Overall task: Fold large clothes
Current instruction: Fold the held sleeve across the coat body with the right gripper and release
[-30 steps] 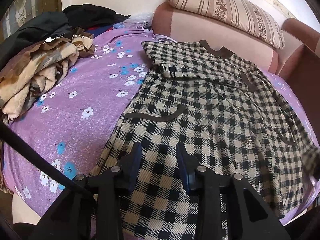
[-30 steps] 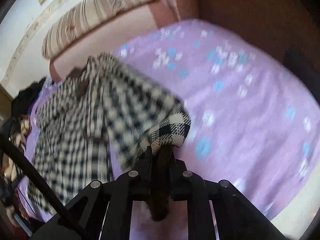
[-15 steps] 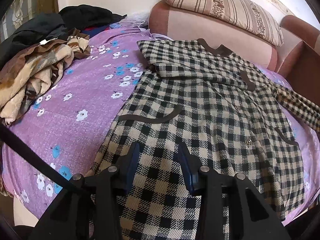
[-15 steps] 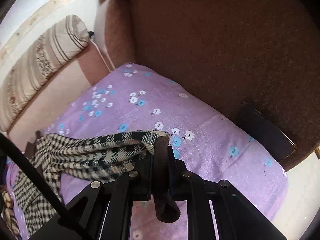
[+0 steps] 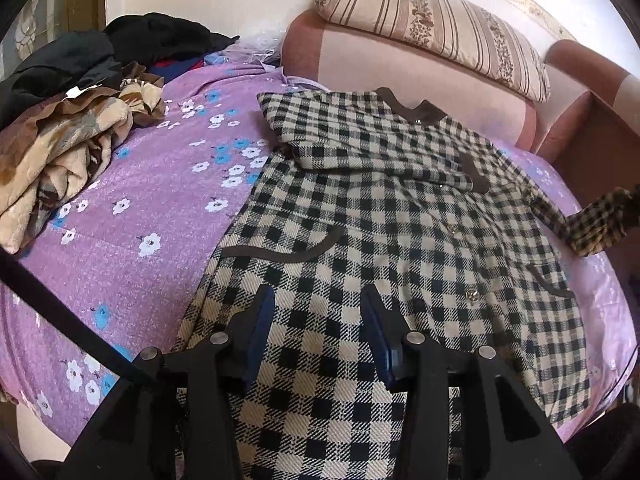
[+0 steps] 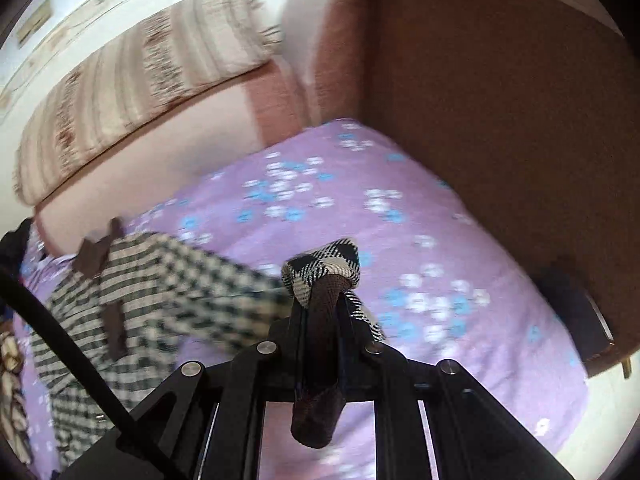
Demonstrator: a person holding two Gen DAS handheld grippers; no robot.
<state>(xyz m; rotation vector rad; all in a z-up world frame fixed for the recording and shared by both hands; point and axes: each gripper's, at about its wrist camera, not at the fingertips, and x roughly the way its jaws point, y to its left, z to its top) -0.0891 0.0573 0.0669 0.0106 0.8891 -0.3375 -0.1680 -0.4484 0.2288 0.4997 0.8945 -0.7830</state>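
purple bedspread (image 6: 420, 220) bare beside right hand-held gripper (image 6: 322, 300) clamping coat (image 5: 400, 220) cuff; left hand-held gripper (image 5: 318, 312) agape

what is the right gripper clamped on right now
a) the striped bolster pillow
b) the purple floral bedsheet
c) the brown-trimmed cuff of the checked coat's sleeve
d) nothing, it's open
c: in the right wrist view the right gripper is shut on the brown-trimmed cuff of the black-and-cream checked coat, holding the sleeve off the purple floral bedsheet.
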